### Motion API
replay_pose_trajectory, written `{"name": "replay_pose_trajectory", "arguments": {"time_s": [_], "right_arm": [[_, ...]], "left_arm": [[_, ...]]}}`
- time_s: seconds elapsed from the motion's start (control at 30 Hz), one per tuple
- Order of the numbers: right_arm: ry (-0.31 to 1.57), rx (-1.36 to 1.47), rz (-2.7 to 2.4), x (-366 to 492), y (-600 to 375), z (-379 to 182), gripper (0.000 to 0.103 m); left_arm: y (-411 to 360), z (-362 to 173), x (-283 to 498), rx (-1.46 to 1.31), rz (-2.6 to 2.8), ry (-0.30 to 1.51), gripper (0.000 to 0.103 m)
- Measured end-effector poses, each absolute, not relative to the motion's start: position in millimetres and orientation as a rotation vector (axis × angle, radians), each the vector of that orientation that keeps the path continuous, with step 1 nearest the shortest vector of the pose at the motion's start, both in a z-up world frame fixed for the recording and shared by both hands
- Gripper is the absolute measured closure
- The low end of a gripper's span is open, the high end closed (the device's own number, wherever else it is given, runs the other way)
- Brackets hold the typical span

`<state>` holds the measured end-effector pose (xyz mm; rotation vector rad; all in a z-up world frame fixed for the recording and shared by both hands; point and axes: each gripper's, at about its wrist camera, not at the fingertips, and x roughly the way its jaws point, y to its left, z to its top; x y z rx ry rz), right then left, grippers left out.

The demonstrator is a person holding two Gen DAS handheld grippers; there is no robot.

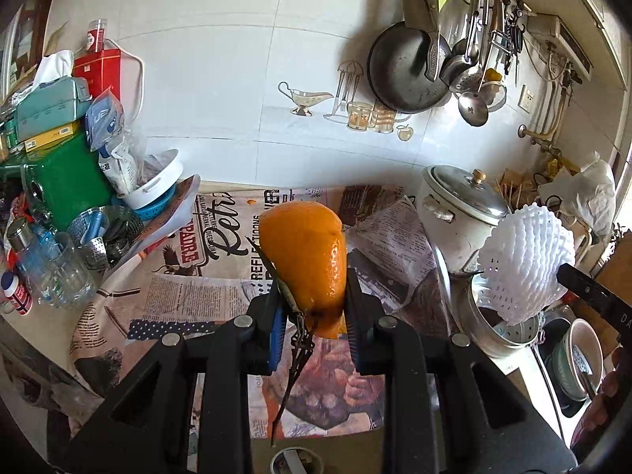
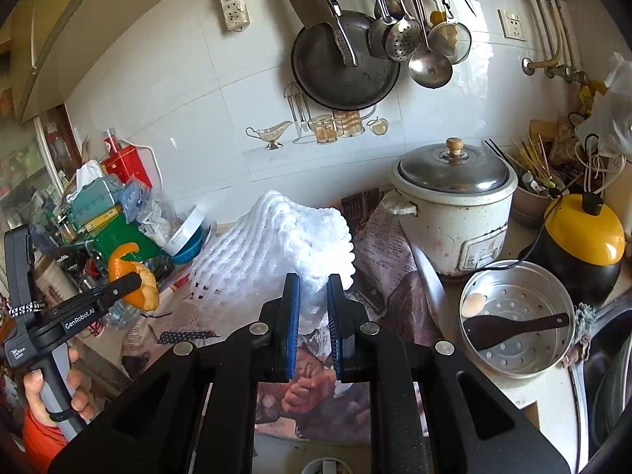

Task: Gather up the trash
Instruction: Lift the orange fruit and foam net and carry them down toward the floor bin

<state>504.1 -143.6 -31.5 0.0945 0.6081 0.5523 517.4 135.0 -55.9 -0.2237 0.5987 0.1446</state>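
A lidded rice cooker (image 2: 454, 213) stands beside a perforated steamer tray (image 2: 517, 316) holding a dark spatula (image 2: 513, 326).

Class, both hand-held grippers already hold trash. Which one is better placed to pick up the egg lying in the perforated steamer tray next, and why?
Right, though neither is free. The egg and steamer tray lie just right of the right hand-held gripper, which must first drop its foam net. The left hand-held gripper holds orange peel farther left.
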Motion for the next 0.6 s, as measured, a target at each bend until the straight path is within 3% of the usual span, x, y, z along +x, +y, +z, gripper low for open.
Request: {"name": "replay_pose_trajectory", "arguments": {"time_s": [0.6], "right_arm": [[0.703, 0.120, 0.510, 328.9, -91.7, -62.3, 0.091]], "left_arm": [[143.7, -63.4, 333.5, -0.154, 0.031, 0.637, 0.077]]}}
